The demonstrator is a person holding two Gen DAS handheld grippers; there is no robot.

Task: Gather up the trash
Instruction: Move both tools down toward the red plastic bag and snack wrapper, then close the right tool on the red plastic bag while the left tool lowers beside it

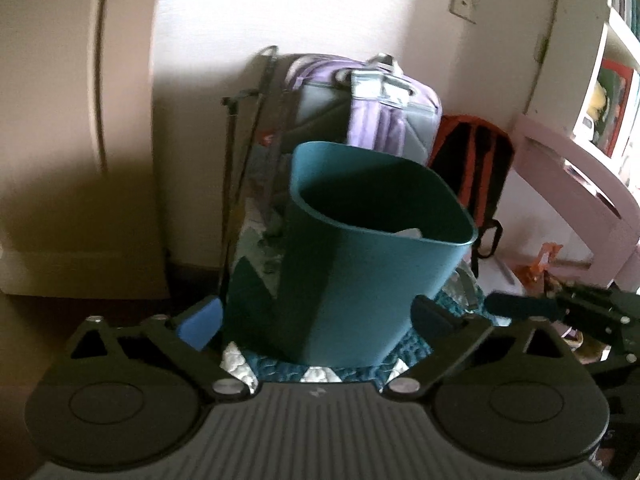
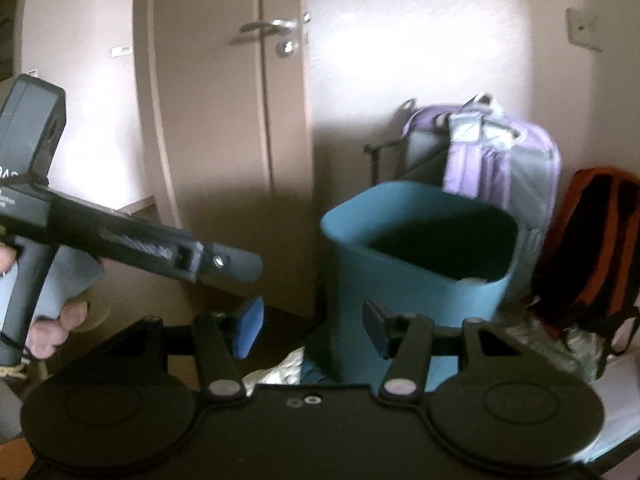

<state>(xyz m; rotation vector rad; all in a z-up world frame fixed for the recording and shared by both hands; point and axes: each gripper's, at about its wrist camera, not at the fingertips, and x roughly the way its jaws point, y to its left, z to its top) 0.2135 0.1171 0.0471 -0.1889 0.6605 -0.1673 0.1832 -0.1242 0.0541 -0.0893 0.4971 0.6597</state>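
Observation:
A teal bin [image 1: 372, 248] stands on a patterned rug, with a bit of pale trash [image 1: 410, 233] showing inside near its front rim. My left gripper [image 1: 316, 320] is open and empty, its fingers on either side of the bin's lower wall, apart from it. The bin also shows in the right wrist view [image 2: 420, 256], right of centre. My right gripper [image 2: 316, 324] is open and empty, in front of the bin's left edge. The left gripper body shows at the left in the right wrist view [image 2: 228, 266].
A purple backpack [image 1: 384, 108] and an orange-black backpack [image 1: 476, 168] lean on the wall behind the bin. A door [image 2: 224, 120] is to the left. Pink furniture [image 1: 576, 200] and shelves are at the right, with an orange wrapper [image 1: 540, 264] on the floor.

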